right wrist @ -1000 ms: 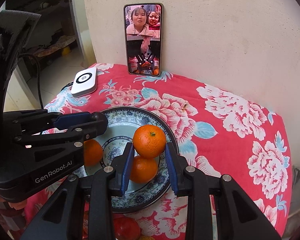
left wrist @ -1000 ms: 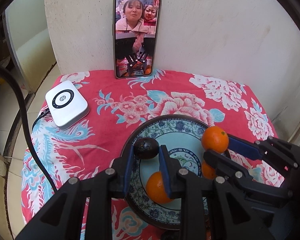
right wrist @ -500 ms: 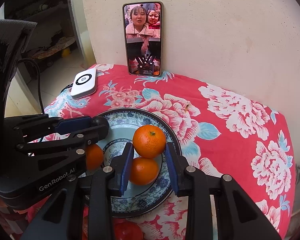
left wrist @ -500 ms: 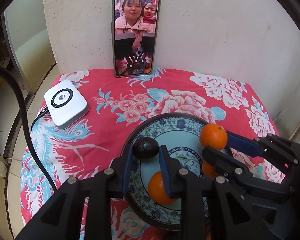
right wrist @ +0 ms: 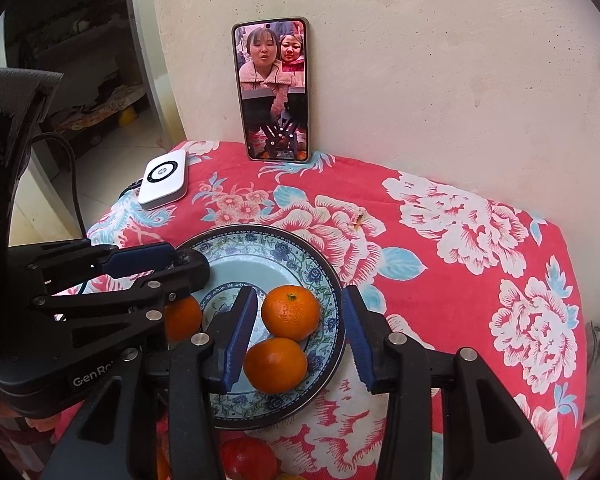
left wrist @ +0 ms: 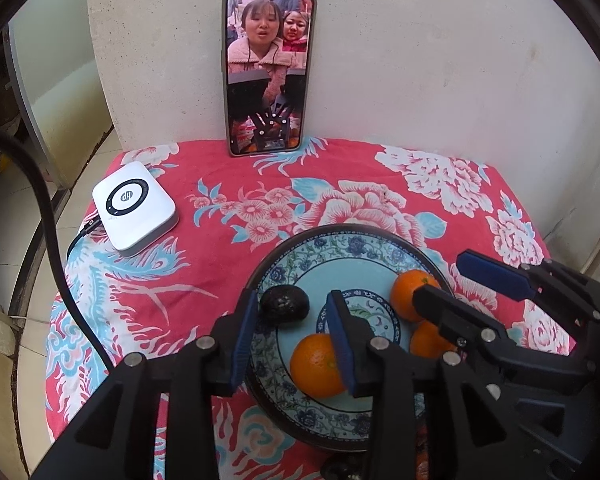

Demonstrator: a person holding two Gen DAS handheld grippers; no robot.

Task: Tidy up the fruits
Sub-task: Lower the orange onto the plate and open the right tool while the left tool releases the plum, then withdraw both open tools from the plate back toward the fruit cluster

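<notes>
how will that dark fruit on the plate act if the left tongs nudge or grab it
The dark fruit looks rounded, so a nudge would probably roll it across the glossy plate. Its wrinkled skin may give grip. It looks small and probably light between the open left tongs.

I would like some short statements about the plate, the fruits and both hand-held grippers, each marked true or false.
1. Three oranges lie on the plate. True: one, a second and a third.
2. The right hand-held gripper is shut on an orange. False: it is open, with gaps on both sides of the fruit.
3. A dark fruit lies on the plate. True.
4. The left hand-held gripper holds that dark fruit. False: it is open, and the fruit rests on the plate.
5. The phone lies flat on the cloth. False: it stands upright against the wall.
</notes>
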